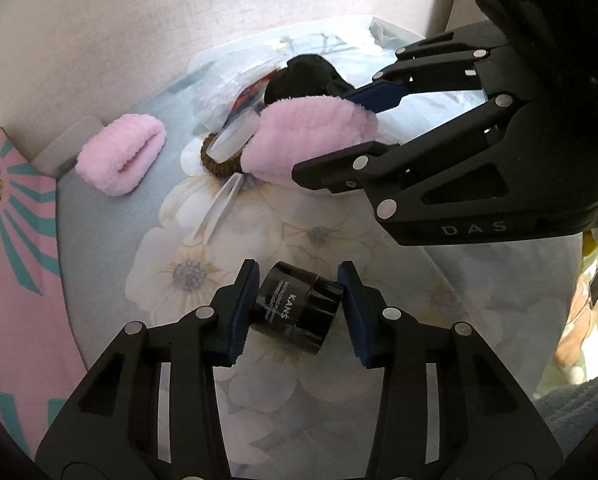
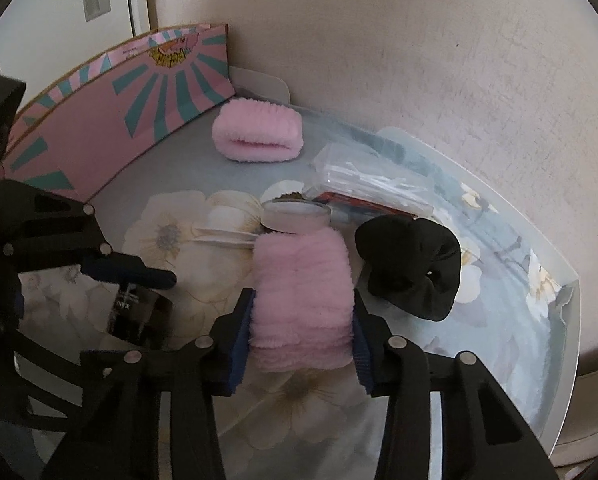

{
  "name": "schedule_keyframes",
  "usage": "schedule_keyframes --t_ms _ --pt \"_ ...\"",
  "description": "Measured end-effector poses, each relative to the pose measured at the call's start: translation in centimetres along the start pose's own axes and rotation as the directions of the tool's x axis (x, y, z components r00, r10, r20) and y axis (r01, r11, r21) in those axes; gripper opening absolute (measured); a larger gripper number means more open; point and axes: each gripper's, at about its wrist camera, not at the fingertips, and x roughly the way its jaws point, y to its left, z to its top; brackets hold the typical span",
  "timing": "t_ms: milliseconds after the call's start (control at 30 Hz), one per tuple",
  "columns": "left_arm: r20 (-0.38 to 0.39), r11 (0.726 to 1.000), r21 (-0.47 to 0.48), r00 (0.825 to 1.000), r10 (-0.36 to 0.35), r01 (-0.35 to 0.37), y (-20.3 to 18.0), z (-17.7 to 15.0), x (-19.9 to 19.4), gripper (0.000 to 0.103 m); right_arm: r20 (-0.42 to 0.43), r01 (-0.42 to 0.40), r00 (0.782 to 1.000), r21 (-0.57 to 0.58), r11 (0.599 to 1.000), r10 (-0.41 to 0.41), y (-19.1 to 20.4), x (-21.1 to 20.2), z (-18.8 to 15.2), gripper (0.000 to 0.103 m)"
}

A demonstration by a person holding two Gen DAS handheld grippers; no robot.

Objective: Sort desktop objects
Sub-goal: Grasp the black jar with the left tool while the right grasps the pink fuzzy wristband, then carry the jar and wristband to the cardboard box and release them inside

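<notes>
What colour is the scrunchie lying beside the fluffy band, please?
Black; the scrunchie shows best in the right wrist view.

"KANS" printed in white on side of dark jar [image 1: 297, 312], with smaller lines beside it too fine to read. "DAS" in raised letters on black body of right gripper [image 1: 339, 136]. Print along pink box [image 2: 111, 128] top edge blurred, unreadable.

On the flower-patterned desk [image 2: 299, 400], 1 fluffy pink wristband [image 2: 302, 304] lies before the clear round tape roll [image 2: 295, 216]. The black fabric scrunchie [image 2: 413, 270] sits right of it, the second rolled pink wristband [image 2: 257, 135] far behind, beside the pink-and-teal cardboard box [image 2: 111, 128].
</notes>
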Motion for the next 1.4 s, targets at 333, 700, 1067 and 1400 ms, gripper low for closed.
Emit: schedule_keyframes --t_ms 333,700,1067,1400 --pt "0.005 0.998 -0.054 1.0 -0.027 0.027 -0.2 -0.3 -2.6 0.03 0.018 -0.008 1.0 0.037 0.999 0.007 1.0 -2.3 -0.6 0.04" --pt "0.04 0.988 -0.131 0.997 -0.073 0.078 1.8 -0.8 -5.5 0.029 0.061 0.047 0.996 0.18 0.982 -0.059 0.6 -6.5 -1.4 0.04" --pt "0.124 0.975 -0.224 0.992 0.013 0.015 5.8 0.8 -13.7 0.028 0.124 0.115 0.983 0.162 0.98 -0.136 1.9 -11.9 0.9 0.04" --pt "0.172 0.914 -0.392 0.967 0.187 -0.107 14.4 -3.4 -21.8 0.028 0.276 0.037 0.96 0.067 0.997 -0.054 6.3 -14.4 9.1 0.04"
